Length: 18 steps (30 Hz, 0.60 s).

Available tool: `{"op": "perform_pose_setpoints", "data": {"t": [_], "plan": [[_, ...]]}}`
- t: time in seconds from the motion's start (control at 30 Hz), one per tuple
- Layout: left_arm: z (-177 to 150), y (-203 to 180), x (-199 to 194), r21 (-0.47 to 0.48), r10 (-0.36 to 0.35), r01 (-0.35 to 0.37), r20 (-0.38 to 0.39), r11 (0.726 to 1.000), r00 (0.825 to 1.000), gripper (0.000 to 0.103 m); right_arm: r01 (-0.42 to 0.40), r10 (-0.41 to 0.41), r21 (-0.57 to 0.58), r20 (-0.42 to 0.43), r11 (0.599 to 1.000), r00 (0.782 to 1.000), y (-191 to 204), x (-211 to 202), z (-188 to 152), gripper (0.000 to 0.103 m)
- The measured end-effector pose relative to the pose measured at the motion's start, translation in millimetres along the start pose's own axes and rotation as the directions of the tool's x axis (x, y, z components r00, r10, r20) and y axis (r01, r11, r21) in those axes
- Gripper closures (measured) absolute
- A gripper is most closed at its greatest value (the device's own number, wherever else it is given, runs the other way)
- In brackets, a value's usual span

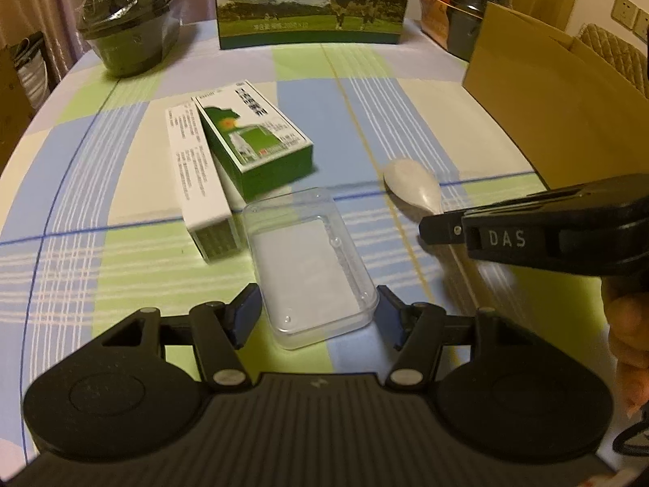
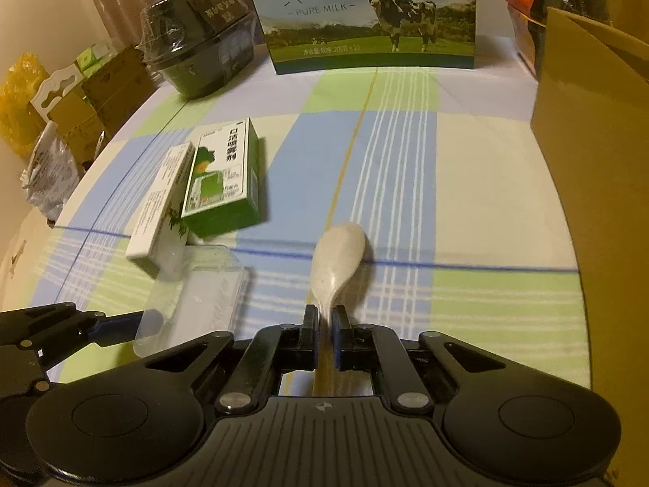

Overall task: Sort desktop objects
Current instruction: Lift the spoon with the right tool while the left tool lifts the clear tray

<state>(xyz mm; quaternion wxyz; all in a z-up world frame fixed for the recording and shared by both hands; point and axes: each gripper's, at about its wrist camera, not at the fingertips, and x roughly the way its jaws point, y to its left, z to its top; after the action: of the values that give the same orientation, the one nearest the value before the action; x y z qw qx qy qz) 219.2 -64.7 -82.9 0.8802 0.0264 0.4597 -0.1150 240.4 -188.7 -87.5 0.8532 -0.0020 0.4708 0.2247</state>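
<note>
I work over a plaid tablecloth (image 2: 466,186), with a brown cardboard box (image 2: 600,186) at my right edge. The clear plastic case (image 1: 310,268) lies flat between the fingers of my left gripper (image 1: 318,316), which stands partly open; whether the pads press on the case I cannot tell. My right gripper (image 2: 323,326) is clamped on the handle of the pale spoon (image 2: 338,261). The spoon's long axis runs straight ahead of the fingers, bowl forward, resting on the cloth. The box lies to the spoon's right, nearest the right hand.

Both wrist views look steeply down, close, sharing the spoon (image 1: 415,188).
</note>
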Motion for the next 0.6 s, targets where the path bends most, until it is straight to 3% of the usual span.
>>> {"op": "perform_pose_setpoints", "data": {"t": [0.23,0.6], "plan": [[-23.8,-10.9,-25.7,0.049,-0.016,0.017,-0.018,0.999,1.000,0.047,-0.009,0.009,0.029,0.001,1.000,1.000,2.2,-31.1,-23.0,0.100],[-61.9,-14.0,-52.8,0.033,-0.030,0.032,-0.048,0.999,0.998,0.047,0.012,-0.012,0.059,-0.004,0.998,1.000,9.4,-65.0,-66.9,0.100]]}}
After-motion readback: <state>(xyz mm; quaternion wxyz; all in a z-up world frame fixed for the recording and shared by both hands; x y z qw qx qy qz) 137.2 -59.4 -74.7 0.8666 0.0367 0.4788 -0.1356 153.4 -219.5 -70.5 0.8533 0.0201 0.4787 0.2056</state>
